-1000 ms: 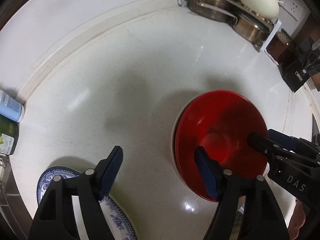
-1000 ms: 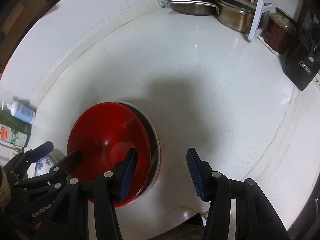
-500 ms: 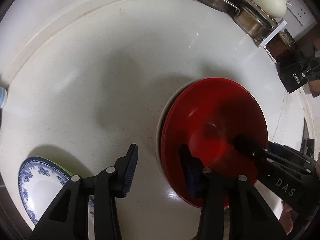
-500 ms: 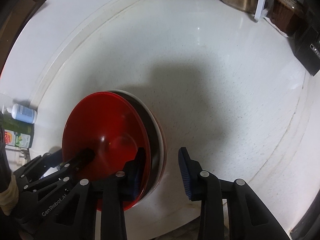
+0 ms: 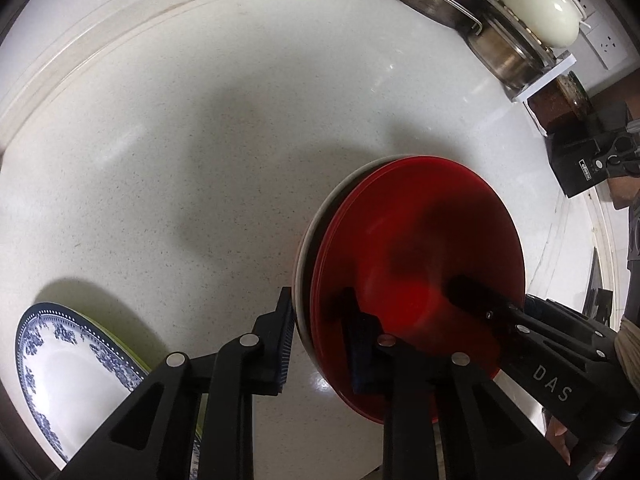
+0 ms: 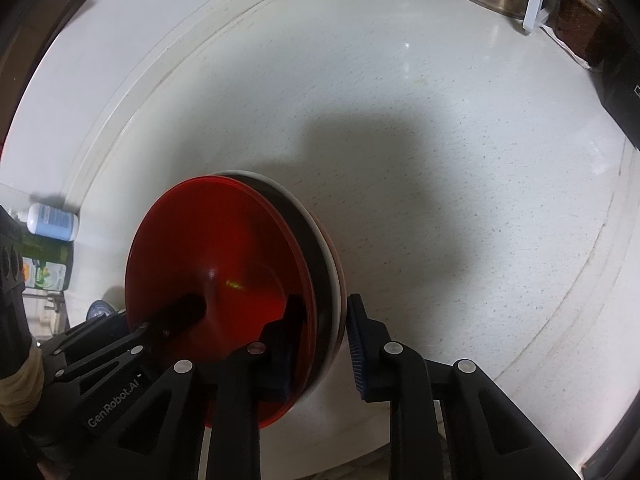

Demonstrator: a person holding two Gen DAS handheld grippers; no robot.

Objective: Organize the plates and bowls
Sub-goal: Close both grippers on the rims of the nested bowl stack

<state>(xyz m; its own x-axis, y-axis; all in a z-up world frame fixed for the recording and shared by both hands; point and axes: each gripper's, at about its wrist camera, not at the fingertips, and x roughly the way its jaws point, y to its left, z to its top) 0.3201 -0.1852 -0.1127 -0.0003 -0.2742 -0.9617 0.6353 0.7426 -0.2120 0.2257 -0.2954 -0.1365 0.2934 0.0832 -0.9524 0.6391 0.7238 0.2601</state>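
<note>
Both tongs have just been closing on the stack of dishes on the white counter [image 5: 200,160]: left gripper [image 5: 320,340] straddles its near-left rim, right gripper [image 6: 324,340] the opposite rim, each w/ one pad inside the red bowl [image 5: 420,272] & one outside against the white dish [image 5: 306,240] under it, so both look clamped on the stack. Blue-patterned plate [image 5: 60,364] sits apart at the counter's left edge, pots [image 5: 492,46] in the rack at the back
</note>
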